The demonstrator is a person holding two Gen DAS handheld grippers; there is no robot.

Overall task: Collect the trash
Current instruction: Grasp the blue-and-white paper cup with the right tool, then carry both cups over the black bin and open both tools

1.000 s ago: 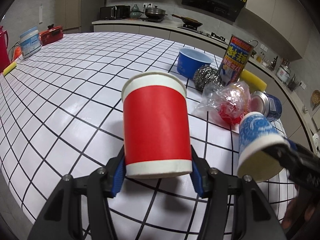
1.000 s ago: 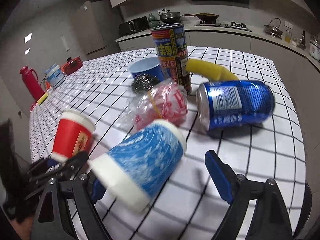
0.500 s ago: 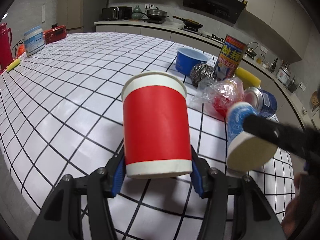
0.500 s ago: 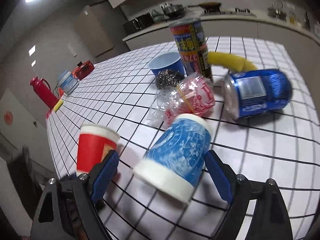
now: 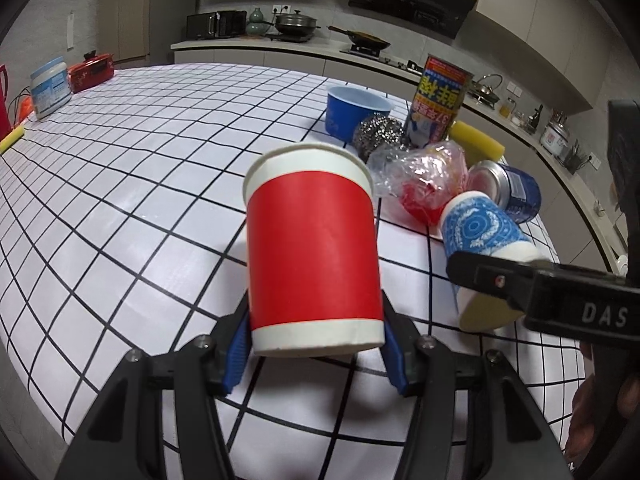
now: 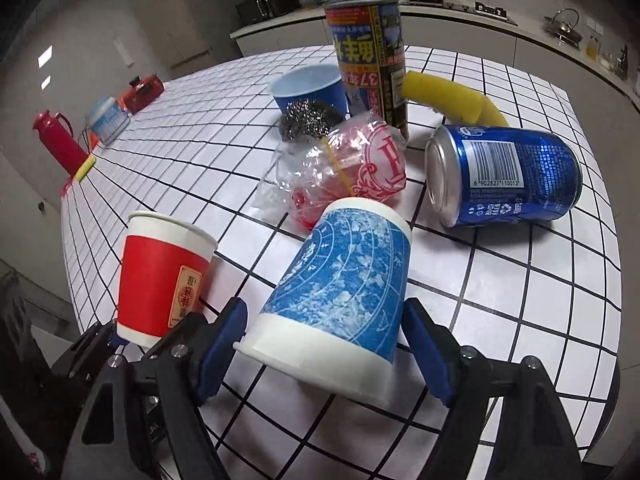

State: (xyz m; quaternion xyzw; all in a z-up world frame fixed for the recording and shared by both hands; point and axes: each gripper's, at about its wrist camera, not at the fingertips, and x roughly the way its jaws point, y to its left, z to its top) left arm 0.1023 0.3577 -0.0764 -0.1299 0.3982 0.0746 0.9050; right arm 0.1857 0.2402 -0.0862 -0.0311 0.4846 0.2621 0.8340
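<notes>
The right gripper [image 6: 324,352] has just been closing its jaws on the tipped blue paper cup [image 6: 336,292], whose base now sits between the pads, while the left gripper [image 5: 314,354] pinches the upright red paper cup [image 5: 312,248]; both cups look ready to carry off. Beyond, the plastic wrapper [image 6: 352,168], blue can [image 6: 508,176] and tall tin [image 6: 370,56] wait on the gridded table [image 6: 520,320]. No bin shows, and firm contact at the right pad is hard to judge.

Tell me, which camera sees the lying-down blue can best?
The right wrist view. There the blue can lies on its side in full sight, with its silver end and barcode showing. In the left wrist view the blue can is smaller and partly hidden behind the blue paper cup and the plastic bag.
</notes>
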